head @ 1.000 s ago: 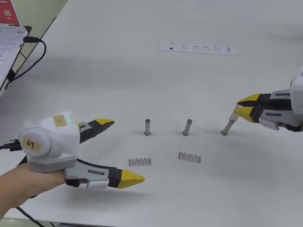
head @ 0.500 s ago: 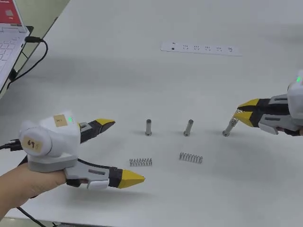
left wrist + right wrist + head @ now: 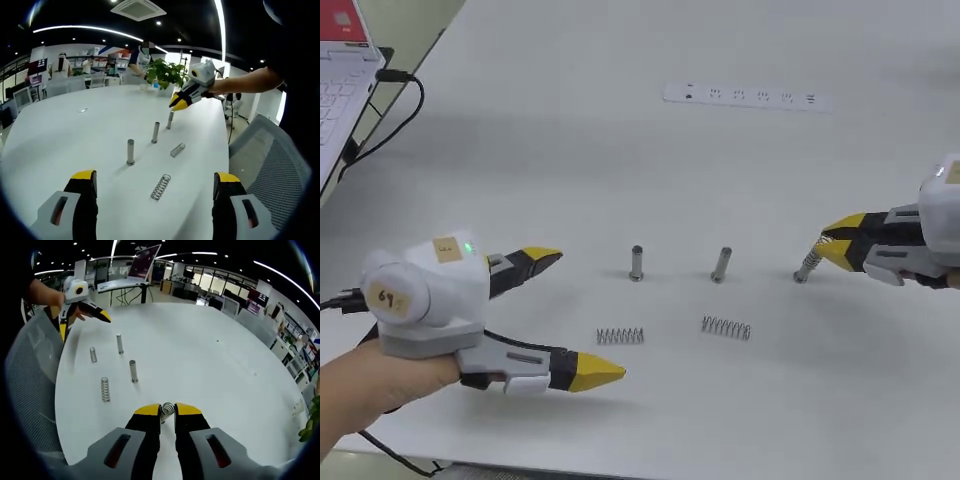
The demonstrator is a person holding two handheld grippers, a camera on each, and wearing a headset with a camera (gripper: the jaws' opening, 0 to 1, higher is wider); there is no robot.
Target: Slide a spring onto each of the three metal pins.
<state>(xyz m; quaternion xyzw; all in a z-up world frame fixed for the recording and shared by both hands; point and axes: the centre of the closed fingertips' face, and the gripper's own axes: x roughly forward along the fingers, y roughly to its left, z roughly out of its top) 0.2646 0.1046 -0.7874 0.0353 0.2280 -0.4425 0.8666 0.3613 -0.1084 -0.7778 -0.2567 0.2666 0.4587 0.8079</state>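
- The right tongs (image 3: 826, 245) are clenched on the held spring (image 3: 167, 409), which sits at the top of the right pin (image 3: 806, 268). The spring looks partly threaded over the pin's tip and not yet let down to the base, so I judge this first fitting to be in hand rather than finished.
- The left pin (image 3: 637, 263) and middle pin (image 3: 722, 265) stand bare on the table (image 3: 620, 170), in a row with the right pin.
- Two springs remain to be placed. The left spring (image 3: 620, 335) and right spring (image 3: 726, 327) lie flat just in front of the bare pins, apart from each other and touching nothing.
- The left tongs (image 3: 586, 316) are released, spread wide and holding nothing. They hover beside the left spring, and I think they are well placed to pick it up.
- Roughly a third of the task is under way and two thirds are left.
- The table's near edge runs close beneath the left tongs, so there is little room on that side.
- Behind the pins the table is bare as far as the power strip (image 3: 750, 97), which gives open room for moving.
- The laptop (image 3: 340, 70) and its cable (image 3: 395, 115) sit well off to the left, by the table's side edge.
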